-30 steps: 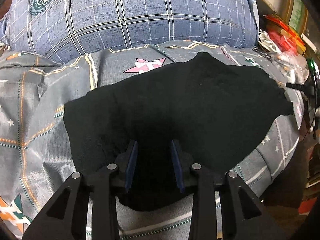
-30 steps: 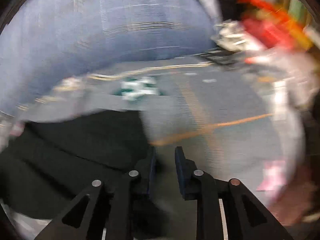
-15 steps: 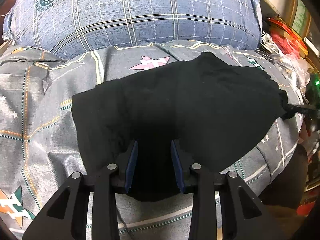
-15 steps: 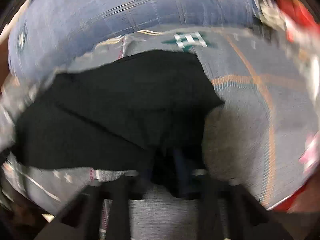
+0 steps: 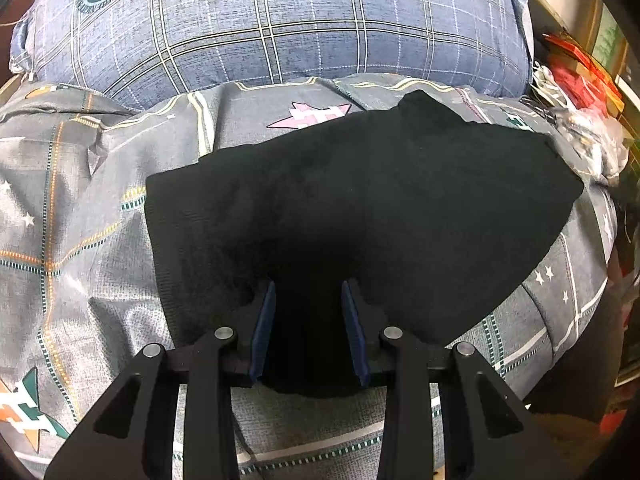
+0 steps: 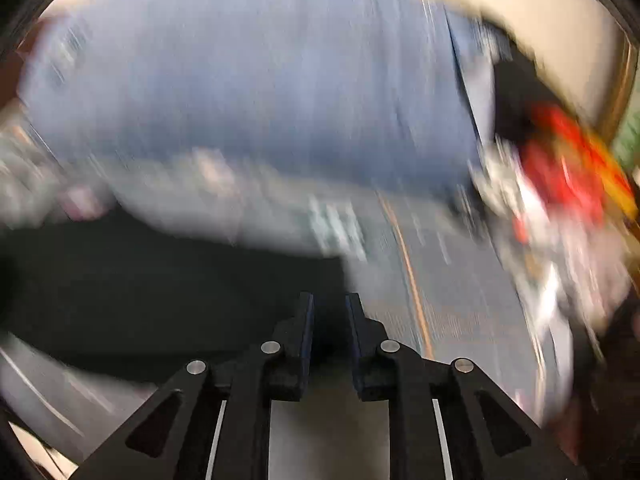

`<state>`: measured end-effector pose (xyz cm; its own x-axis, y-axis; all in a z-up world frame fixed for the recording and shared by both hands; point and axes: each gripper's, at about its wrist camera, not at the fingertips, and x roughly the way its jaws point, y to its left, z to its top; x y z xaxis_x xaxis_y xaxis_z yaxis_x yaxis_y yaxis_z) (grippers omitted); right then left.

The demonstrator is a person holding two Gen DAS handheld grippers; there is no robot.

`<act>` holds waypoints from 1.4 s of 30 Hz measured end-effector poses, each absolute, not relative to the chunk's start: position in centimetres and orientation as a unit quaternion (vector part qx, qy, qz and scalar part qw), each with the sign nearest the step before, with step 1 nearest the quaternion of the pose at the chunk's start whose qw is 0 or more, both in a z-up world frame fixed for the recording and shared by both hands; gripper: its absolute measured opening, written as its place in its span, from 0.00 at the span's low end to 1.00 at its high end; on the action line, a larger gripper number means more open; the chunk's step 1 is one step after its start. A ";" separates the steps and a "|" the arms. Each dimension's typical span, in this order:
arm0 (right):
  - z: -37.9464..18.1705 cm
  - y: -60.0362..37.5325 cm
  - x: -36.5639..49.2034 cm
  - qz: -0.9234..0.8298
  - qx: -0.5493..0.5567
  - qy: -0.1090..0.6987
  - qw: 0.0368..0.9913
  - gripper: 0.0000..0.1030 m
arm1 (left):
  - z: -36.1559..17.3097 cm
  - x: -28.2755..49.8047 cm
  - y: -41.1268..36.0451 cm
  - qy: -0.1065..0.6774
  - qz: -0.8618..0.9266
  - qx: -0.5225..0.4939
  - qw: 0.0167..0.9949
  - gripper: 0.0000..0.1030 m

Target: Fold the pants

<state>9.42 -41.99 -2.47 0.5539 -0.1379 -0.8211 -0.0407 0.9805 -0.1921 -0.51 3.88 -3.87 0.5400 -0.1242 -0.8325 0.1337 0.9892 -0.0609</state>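
Note:
The black pants point(image 5: 360, 208) lie folded flat on the grey patterned bedsheet point(image 5: 80, 240). My left gripper point(image 5: 308, 288) is open, its blue-padded fingers point(image 5: 266, 320) hovering over the near edge of the pants with nothing between them. In the blurred right wrist view the pants point(image 6: 160, 280) fill the lower left. My right gripper point(image 6: 330, 300) is open with a narrow gap and empty, at the right edge of the pants.
A large blue plaid pillow point(image 5: 280, 24) lies behind the pants. Red and orange packaging and clear plastic clutter point(image 5: 580, 92) sit at the far right beside the bed. The bed's front edge runs just below my left gripper.
My left gripper has barely moved. My right gripper has swung fast across the right side of the pants and pulled back; it is no longer visible in the left view.

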 end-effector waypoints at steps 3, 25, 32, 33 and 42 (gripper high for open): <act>-4.3 -45.8 7.9 -0.067 -0.046 0.502 0.861 0.16 | -3.6 -0.5 4.0 0.476 -0.075 0.000 0.876 0.31; -2.8 -46.0 15.8 0.038 0.210 0.388 0.897 0.28 | 3.0 3.5 -4.8 0.457 -0.176 0.046 0.871 0.52; -4.9 -50.1 9.8 0.064 0.282 0.428 0.856 0.35 | 3.5 9.7 -18.5 0.458 -0.315 0.130 0.821 0.52; -5.3 -50.2 9.4 0.068 0.289 0.431 0.852 0.35 | 3.3 10.7 -20.5 0.460 -0.330 0.138 0.813 0.52; -8.4 -51.0 10.3 0.080 0.348 0.439 0.825 0.43 | 0.6 19.2 -31.2 0.506 -0.405 0.126 0.751 0.52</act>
